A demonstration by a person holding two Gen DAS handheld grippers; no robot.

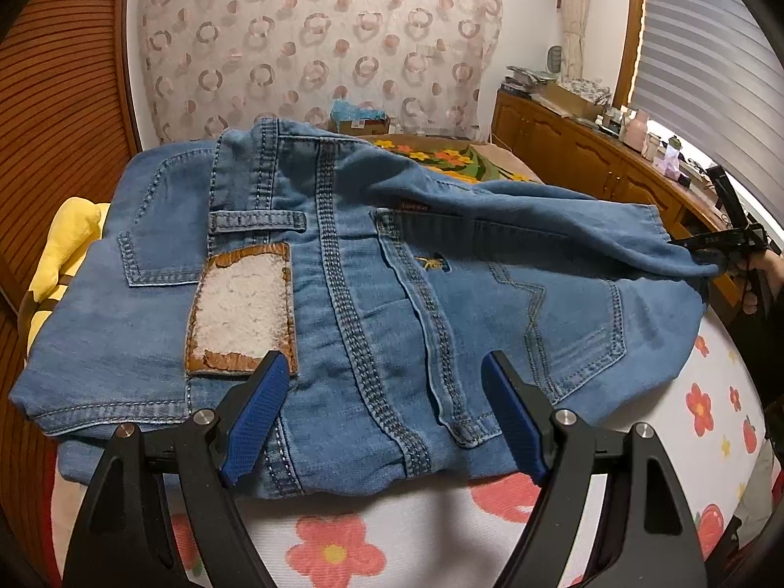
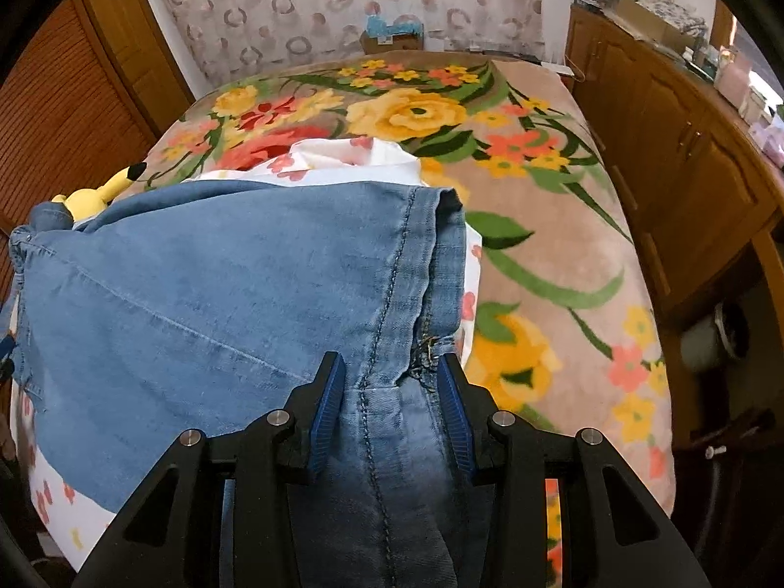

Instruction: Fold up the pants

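Pants (image 1: pixel 372 304) lie seat-up on the flowered sheet (image 1: pixel 637 465) on the bed, already doubled over, so I judge the fold partly done. My right gripper (image 2: pixel 392 411) pinches a bunched leg end, lifted toward the waistband; my left gripper (image 1: pixel 382 411) hangs spread wide above the seat, holding nothing.

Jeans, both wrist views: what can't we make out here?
- Left wrist: red tag on the jeans, lettering too small.
- Left wrist: right gripper at the frame edge; leg fabric hides its fingertips.
- Right wrist: jeans waistband cut off by the left edge.
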